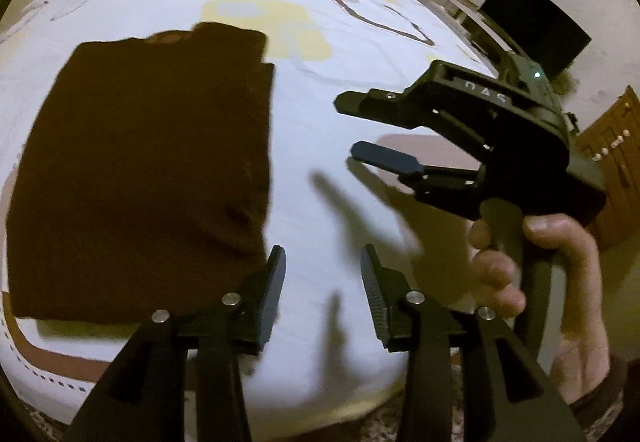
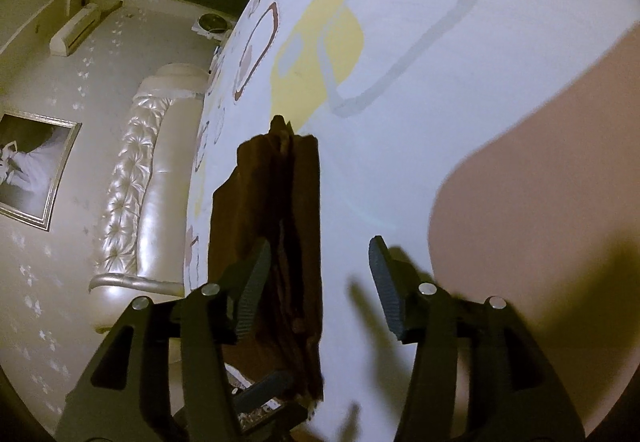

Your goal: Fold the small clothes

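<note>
Seen from the left wrist: a folded brown garment point(image 1: 140, 169) lying flat on a white bedsheet point(image 1: 320, 113) printed with brown, yellow and grey rounded squares. Also here, and only here, the whole right gripper point(image 1: 352, 129) held side-on over the sheet, with the hand point(image 1: 552, 282) wrapped round its handle and a dark sleeve cuff at the frame's edge. Beyond the bed, a black box-like object point(image 1: 536, 29), too dim to identify, and a wooden door point(image 1: 616, 161).

Seen from the right wrist instead: a steep, tilted look along the same garment point(image 2: 276, 234), showing its stacked layers edge-on, plus a cream tufted headboard point(image 2: 148, 177), a framed picture point(image 2: 36, 165) and a wall air conditioner point(image 2: 76, 29), none visible from the other camera.

Much softened by blur; garment type not readable. Lower end of the garment in the right view cut off behind the gripper body, with a dark finger-like shape beneath it, unclear.

Left gripper point(image 1: 324, 270): jaws apart, nothing between them, bare sheet below, its left finger just at the garment's near right corner; whether touching, not clear. Right gripper point(image 2: 320, 262): jaws spread, empty, the garment's right edge overlapped by the left finger point(image 2: 256, 274), the rest of the gap over plain sheet.
</note>
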Action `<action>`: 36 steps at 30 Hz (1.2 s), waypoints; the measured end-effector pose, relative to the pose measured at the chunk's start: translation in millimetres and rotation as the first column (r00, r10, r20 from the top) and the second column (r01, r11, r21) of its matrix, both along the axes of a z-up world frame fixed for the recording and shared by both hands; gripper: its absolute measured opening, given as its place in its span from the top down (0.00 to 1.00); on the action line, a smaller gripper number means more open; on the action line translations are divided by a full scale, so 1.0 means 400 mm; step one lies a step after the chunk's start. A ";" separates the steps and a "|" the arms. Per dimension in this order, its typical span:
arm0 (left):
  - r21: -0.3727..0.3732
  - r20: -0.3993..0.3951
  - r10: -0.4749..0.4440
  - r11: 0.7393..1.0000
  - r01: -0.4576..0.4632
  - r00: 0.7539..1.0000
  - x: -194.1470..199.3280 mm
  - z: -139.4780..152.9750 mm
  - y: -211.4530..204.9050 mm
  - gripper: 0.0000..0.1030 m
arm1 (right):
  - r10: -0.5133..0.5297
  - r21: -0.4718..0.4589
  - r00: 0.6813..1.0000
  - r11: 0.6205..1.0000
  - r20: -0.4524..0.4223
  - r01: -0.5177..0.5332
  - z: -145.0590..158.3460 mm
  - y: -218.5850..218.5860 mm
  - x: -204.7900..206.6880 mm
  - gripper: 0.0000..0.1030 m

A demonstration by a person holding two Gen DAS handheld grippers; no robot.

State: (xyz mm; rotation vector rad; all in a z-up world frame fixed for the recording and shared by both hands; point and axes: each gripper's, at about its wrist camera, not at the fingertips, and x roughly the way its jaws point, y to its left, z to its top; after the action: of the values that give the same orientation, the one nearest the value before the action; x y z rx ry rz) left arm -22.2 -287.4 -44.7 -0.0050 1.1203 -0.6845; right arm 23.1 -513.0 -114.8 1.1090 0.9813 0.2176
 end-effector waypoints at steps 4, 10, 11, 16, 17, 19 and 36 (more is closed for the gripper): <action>-0.024 -0.002 -0.029 0.999 0.029 1.000 -0.012 0.012 -0.008 0.61 | -0.019 0.010 1.000 1.000 0.013 0.019 0.010 -0.008 -0.038 0.45; -0.139 0.000 -0.034 0.990 0.034 0.999 0.001 0.056 0.096 0.43 | -0.030 0.045 0.999 0.999 0.031 0.028 0.025 0.001 -0.080 0.44; -0.160 0.003 -0.017 0.987 0.017 1.000 0.011 0.062 0.129 0.42 | -0.025 0.046 0.999 0.999 0.035 0.024 0.027 0.005 -0.084 0.44; -0.251 -0.039 0.101 0.962 -0.108 0.994 0.107 0.061 0.353 0.32 | 0.003 0.077 0.999 0.997 0.039 -0.006 0.020 0.046 -0.083 0.44; -0.258 -0.051 0.127 0.957 -0.136 0.991 0.126 0.052 0.392 0.32 | 0.011 0.081 0.999 0.997 0.037 -0.014 0.017 0.057 -0.080 0.44; -0.257 -0.076 0.202 0.942 -0.215 0.976 0.161 0.023 0.491 0.32 | 0.036 0.086 0.999 0.996 0.029 -0.039 0.008 0.088 -0.071 0.44; -0.376 -0.276 0.131 0.897 -0.233 0.952 0.227 -0.123 0.541 0.26 | 0.161 0.072 0.987 0.984 0.014 -0.162 -0.032 0.257 -0.038 0.44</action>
State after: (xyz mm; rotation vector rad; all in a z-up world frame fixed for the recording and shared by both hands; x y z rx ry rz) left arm 68.5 -71.1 -93.8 -0.5595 1.1763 -0.7486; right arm 7.9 -410.1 -127.5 1.0944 1.0645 0.3918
